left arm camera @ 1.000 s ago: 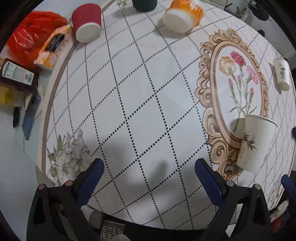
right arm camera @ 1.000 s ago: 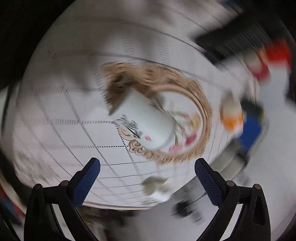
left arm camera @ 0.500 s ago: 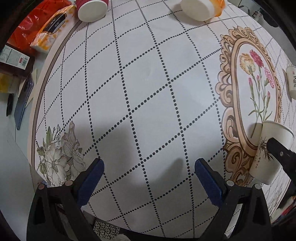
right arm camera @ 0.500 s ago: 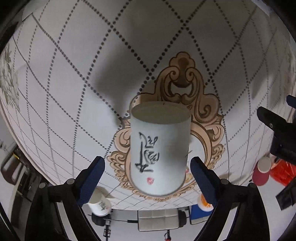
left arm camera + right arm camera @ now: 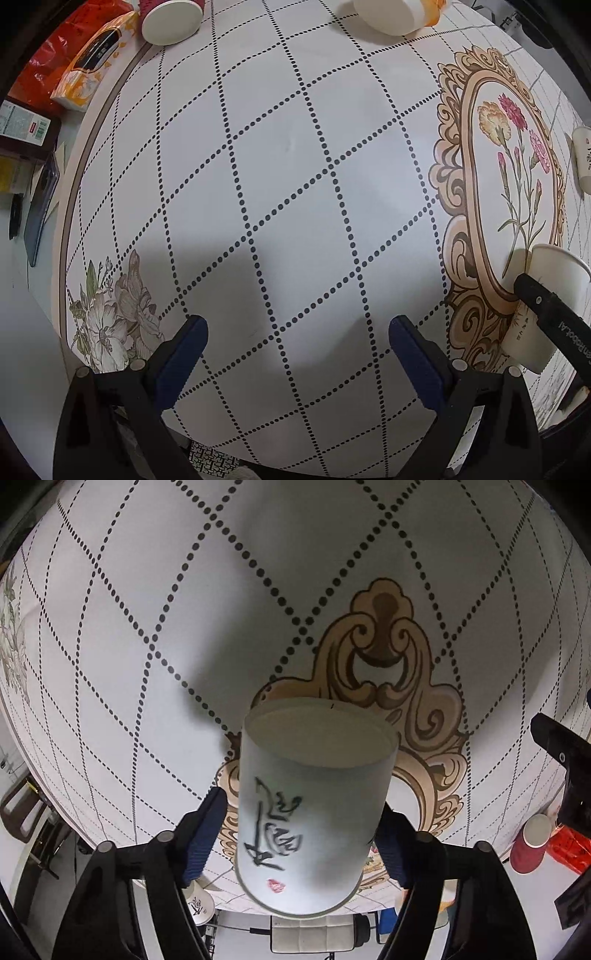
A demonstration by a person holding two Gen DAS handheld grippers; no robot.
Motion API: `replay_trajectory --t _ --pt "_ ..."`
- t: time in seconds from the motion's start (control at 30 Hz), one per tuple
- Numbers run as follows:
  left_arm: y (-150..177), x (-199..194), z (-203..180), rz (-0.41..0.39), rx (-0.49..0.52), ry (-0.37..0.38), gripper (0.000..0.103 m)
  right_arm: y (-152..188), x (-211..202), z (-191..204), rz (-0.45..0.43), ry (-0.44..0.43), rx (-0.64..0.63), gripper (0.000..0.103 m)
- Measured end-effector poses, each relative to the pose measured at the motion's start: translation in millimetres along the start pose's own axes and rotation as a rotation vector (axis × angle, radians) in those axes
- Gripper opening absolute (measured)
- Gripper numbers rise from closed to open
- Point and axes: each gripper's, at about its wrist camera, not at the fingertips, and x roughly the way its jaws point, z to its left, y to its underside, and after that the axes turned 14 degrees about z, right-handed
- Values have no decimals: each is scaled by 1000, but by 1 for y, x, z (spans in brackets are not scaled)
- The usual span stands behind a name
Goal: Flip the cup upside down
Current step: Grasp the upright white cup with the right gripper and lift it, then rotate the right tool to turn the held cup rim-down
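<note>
A white paper cup [image 5: 310, 805] with black brush writing stands on the ornate gold frame print of the tablecloth [image 5: 147, 590]. In the right wrist view the picture is rolled over. My right gripper [image 5: 299, 830] has its blue pads on either side of the cup, narrowed close to its walls; contact is unclear. The cup [image 5: 546, 306] also shows at the right edge of the left wrist view, with a black finger [image 5: 550, 310] of the right gripper across it. My left gripper [image 5: 295, 354] is open and empty over the dotted cloth.
In the left wrist view a red cup [image 5: 170, 18] and an orange and white cup [image 5: 395, 14] lie at the far edge. A tissue pack [image 5: 92, 59] and red bag [image 5: 37, 74] sit far left. Another white cup [image 5: 583, 162] lies at the right.
My right gripper has rolled over, moved in around the white cup and narrowed its jaws on it. My left gripper has drifted closer to the table.
</note>
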Motion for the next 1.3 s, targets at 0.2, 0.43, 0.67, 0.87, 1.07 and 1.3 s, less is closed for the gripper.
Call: replay_trajectory --t 0.2,0.43,0.67,0.87,1.07,1.3 --pt "-4 -2 -7 -2 9 -3 100 -4 3 -7 -15 -6 43 67" --pt "-7 -6 -11 -19 15 -12 100 -3 2 -28 -26 -48 127 65" --pt "0 -16 -5 -33 20 -28 100 3 -6 -67 -49 -123 296 64" --pt "2 -31 -5 -53 33 -49 100 21 1 -110 -72 -310 550 64" --pt "4 -42 -9 -68 49 -68 100 50 17 -155 -107 -541 855 64" --pt "8 -55 -21 -86 79 -84 100 77 44 -178 -137 -848 1178 64"
